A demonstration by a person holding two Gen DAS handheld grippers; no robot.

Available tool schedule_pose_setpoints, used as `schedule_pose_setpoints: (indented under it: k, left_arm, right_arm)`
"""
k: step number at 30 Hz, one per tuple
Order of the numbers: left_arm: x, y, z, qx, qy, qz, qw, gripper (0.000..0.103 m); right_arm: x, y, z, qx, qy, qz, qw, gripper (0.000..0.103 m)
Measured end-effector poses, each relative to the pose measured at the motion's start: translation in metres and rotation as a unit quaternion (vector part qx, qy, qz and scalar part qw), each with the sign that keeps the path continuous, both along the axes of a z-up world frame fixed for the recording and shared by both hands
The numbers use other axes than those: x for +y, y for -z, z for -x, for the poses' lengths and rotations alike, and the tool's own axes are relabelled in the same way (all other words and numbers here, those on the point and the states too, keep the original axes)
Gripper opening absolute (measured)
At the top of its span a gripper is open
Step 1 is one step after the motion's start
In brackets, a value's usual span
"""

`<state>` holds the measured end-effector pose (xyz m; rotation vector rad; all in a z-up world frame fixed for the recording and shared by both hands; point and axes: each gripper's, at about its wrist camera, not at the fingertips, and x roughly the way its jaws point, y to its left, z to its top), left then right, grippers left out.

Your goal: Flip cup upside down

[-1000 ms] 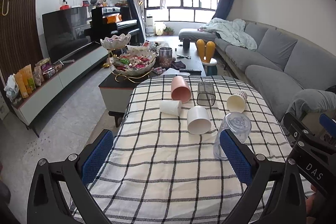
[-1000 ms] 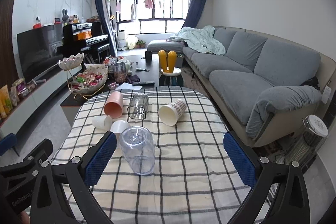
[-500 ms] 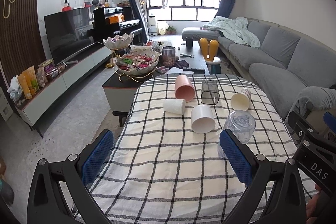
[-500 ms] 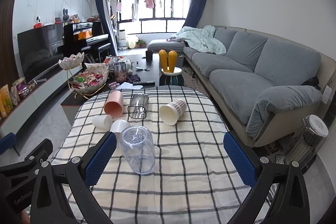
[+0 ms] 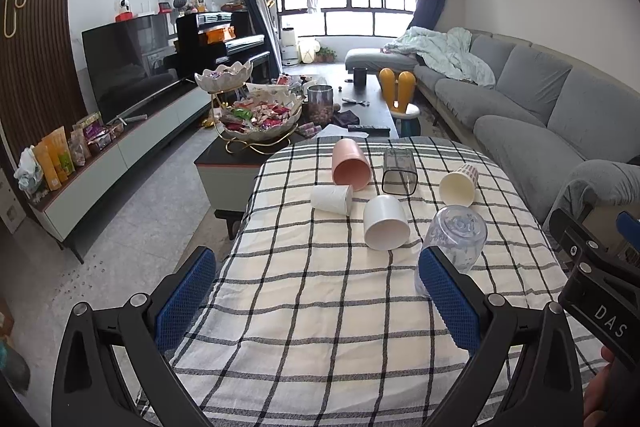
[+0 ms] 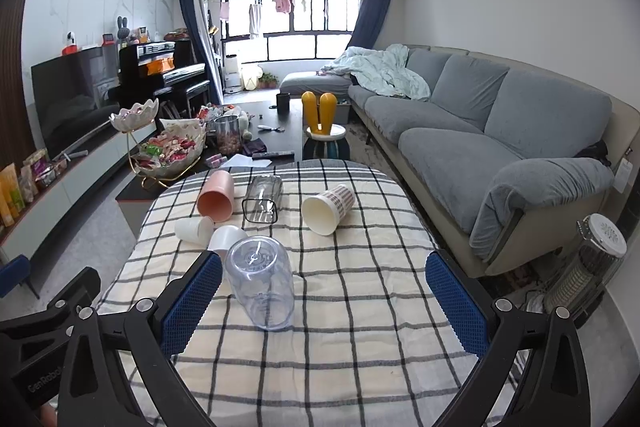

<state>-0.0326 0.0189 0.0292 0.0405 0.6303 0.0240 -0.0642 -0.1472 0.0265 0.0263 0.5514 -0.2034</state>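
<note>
- Your right gripper has its jaws spread wide and grips nothing. The clear cup stands just inside its left pad at about 10 o'clock, apparently untouched.
- Your left gripper is also wide open and empty. There the clear cup sits behind the right pad at 2 o'clock.
- That cup stands mouth down on the checked tablecloth, base up and empty, so I judge its flip done.
- Farther off, around 11 to 12 o'clock, five empty cups lie on their sides, likely awaiting flipping: two white cups, a pink cup, a dark see-through cup and a patterned paper cup.
</note>
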Motion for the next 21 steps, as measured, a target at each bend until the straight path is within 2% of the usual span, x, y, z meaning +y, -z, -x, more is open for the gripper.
schedule_pose_setpoints:
  k: [21]
  left_arm:
    - [0.0019,0.0013,-0.0030,0.016,-0.001,0.008,0.9998,0.103]
  right_arm:
    - [-0.0019,-0.0009,-0.0017,0.001,-0.001,0.000,1.000,0.102]
